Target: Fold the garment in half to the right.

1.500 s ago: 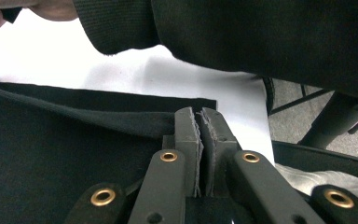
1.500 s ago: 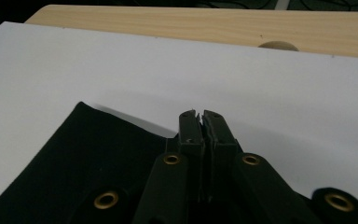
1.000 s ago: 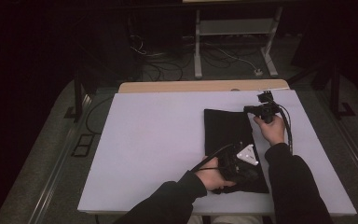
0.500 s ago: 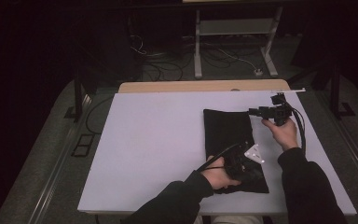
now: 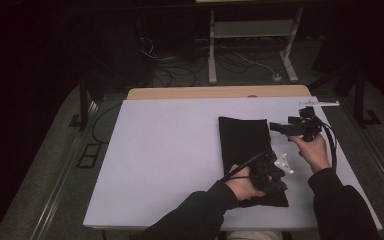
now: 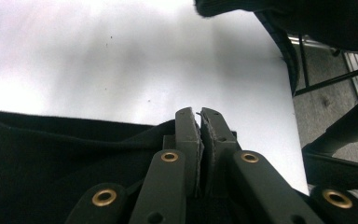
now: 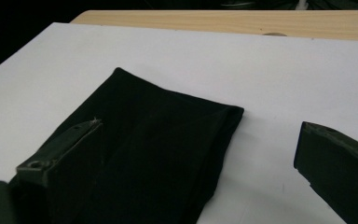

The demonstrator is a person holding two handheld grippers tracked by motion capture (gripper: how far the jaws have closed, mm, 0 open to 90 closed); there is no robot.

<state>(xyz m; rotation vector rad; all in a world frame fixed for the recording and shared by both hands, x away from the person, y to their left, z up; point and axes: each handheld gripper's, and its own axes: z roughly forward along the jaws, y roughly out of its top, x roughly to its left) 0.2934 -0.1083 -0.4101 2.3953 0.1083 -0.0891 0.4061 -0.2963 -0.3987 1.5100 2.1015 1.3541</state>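
Since a second ago I've swung my right gripper (image 5: 280, 127), jaws apart, off the folded black cloth (image 5: 245, 145) toward its far right edge, left gripper (image 5: 270, 175) clamping its near edge on the white desk (image 5: 165, 150), ready for another fold.

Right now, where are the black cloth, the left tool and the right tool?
black cloth (image 5: 242, 140): high view, flat upper half.
left tool (image 6: 200, 122): left gripper view, between its closed tips.
right tool (image 7: 198, 140): right gripper view, midway between its parted tips.

A folded black cloth (image 5: 245, 145) lies on the white table (image 5: 165, 155).
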